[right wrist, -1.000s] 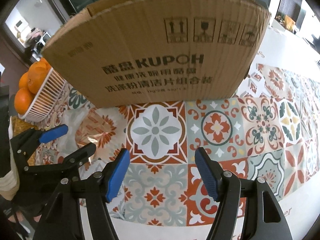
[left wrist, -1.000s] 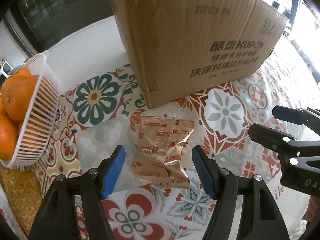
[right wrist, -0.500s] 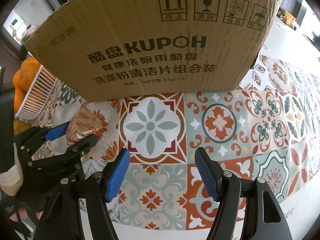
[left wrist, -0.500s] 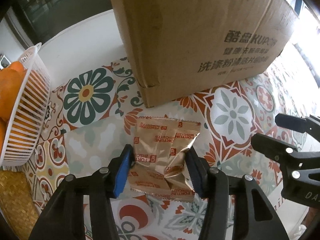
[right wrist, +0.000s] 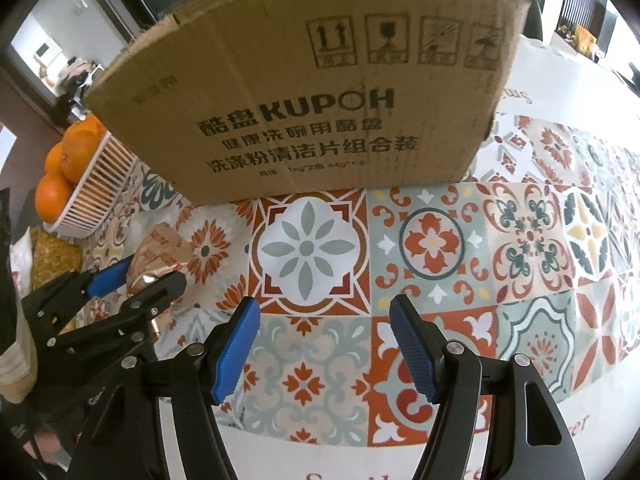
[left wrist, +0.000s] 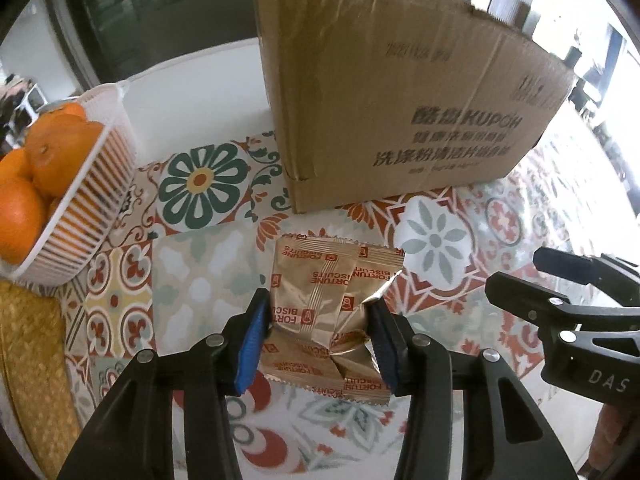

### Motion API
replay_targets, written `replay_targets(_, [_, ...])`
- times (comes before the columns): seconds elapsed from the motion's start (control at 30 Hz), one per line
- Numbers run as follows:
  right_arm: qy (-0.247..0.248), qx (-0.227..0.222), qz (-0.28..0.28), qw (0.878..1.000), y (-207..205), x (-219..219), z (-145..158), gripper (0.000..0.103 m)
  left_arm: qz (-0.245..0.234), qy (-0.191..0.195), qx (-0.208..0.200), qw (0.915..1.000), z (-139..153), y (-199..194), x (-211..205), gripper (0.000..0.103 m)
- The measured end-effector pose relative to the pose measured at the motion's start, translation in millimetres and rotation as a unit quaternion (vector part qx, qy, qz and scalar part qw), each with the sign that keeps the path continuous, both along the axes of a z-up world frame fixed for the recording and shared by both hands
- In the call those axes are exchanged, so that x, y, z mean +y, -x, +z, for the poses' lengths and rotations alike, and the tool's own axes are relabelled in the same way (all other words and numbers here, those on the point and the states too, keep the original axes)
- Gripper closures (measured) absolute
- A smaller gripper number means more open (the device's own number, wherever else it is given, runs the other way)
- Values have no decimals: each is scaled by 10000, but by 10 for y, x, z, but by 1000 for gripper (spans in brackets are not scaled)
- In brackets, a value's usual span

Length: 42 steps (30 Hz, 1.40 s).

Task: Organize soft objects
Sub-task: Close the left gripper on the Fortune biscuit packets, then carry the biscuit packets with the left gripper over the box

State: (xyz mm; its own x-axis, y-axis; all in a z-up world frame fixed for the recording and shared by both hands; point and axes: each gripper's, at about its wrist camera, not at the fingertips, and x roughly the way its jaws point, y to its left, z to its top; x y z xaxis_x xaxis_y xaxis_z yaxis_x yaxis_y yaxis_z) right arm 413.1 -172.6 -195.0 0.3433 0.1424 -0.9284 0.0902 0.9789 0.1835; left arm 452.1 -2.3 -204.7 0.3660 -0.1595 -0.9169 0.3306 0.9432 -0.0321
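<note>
Several gold biscuit packets (left wrist: 316, 276) lie in a small heap on the patterned tablecloth, just in front of the big cardboard box (left wrist: 400, 120). My left gripper (left wrist: 318, 306) points down over them. Its jaws are closing, and the blue pads press the crumpled packets from both sides. From the right wrist view the same packets (right wrist: 160, 248) show at the left, inside the left gripper (right wrist: 138, 280). My right gripper (right wrist: 324, 320) hovers open over bare cloth, nothing between its fingers. It also shows at the right edge of the left wrist view as the right gripper (left wrist: 516, 272).
A white slatted basket (left wrist: 92, 208) of oranges stands at the left, on a woven mat (left wrist: 28, 360). The cardboard box (right wrist: 304, 100) fills the back of the table. Patterned cloth (right wrist: 520, 240) stretches to the right of the box.
The left jaws have narrowed from well apart to pressing the packets, which now bulge and crumple. The left view has pulled back slightly. The right gripper has stayed put and open.
</note>
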Motion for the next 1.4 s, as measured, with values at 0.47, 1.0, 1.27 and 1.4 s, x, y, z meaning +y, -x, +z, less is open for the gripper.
replay_targets(0.47, [252,-722,68,9971,366,-177,604,34,390,277,-404,9980,624,413,-105,56])
replay_targets(1.0, [345,-1602,169,9863,593,-214,1333,34,655,544,-1051,9908,1327,649,-113,56])
replay_targets(1.27, [330,-1925,162,9806,509,-273,1583,34,728,634,-1300,9868,1613,593,-151,56])
replay_targets(1.4, [356,-2063,170,9777,430,-295,1688,34,766,646,-1425,9847,1749,521,-188,56])
